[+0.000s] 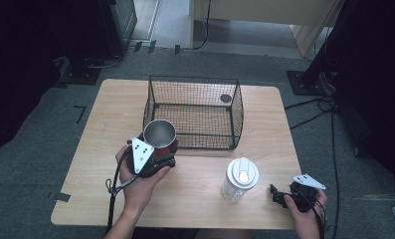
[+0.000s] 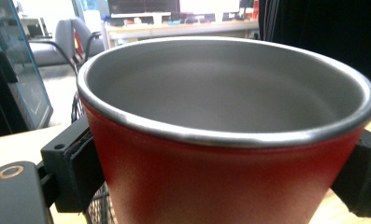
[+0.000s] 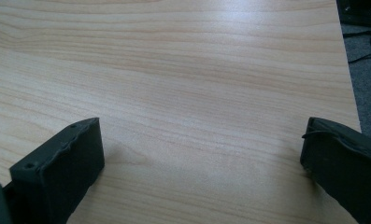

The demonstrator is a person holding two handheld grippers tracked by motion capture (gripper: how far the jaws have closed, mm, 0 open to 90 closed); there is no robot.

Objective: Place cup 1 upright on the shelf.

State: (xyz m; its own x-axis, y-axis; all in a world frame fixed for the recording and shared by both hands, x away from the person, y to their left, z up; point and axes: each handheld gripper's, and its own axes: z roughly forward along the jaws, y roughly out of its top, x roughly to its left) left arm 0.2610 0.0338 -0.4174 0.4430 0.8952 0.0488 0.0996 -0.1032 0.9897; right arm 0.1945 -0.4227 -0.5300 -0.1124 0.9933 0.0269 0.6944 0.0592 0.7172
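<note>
Overhead, from the high view, we see our left gripper (image 1: 161, 158) clamped on the red cup (image 1: 159, 135), held upright just at the near left corner of the wire basket (image 1: 195, 115); the basket lies straight ahead and slightly right of the cup, so we judge the coming move is a short lift over that near wall; our right gripper (image 1: 279, 195) rests well apart at the table's (image 1: 90, 164) near right edge, beside the clear bottle (image 1: 240, 179).

Next, the left gripper view: the cup (image 2: 220, 177) sits squeezed between both jaws, mouth up and empty.

Lastly, the right gripper view: jaws spread wide over bare table (image 3: 197, 84), holding nothing.
</note>
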